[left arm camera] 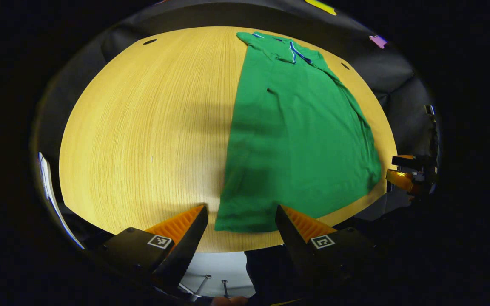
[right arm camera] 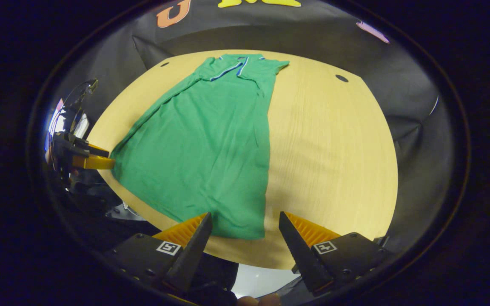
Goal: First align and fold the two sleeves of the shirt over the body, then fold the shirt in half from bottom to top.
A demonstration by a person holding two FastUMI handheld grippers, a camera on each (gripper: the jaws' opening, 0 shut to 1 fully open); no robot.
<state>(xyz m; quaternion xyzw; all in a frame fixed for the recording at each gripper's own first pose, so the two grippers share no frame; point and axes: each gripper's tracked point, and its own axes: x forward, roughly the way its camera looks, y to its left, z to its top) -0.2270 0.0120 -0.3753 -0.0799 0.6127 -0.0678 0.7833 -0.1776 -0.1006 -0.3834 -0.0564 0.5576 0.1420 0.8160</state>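
Note:
A green shirt (left arm camera: 300,140) lies flat on the wooden table (left arm camera: 143,136), its collar with blue and white trim at the far end and both sleeves folded in over the body. My left gripper (left arm camera: 241,212) is open, hovering just above the shirt's near left hem corner. In the right gripper view the same shirt (right arm camera: 206,144) stretches away from the near edge, and my right gripper (right arm camera: 245,219) is open over its near right hem corner. Each gripper also appears at the far side of the other's view: the right gripper (left arm camera: 406,174) and the left gripper (right arm camera: 83,157).
The round-looking table (right arm camera: 334,161) has bare wood beside the shirt and small dark holes near its far corners. Black cloth walls surround it. The table's near edge runs right below both grippers, with pale floor (left arm camera: 219,267) beneath.

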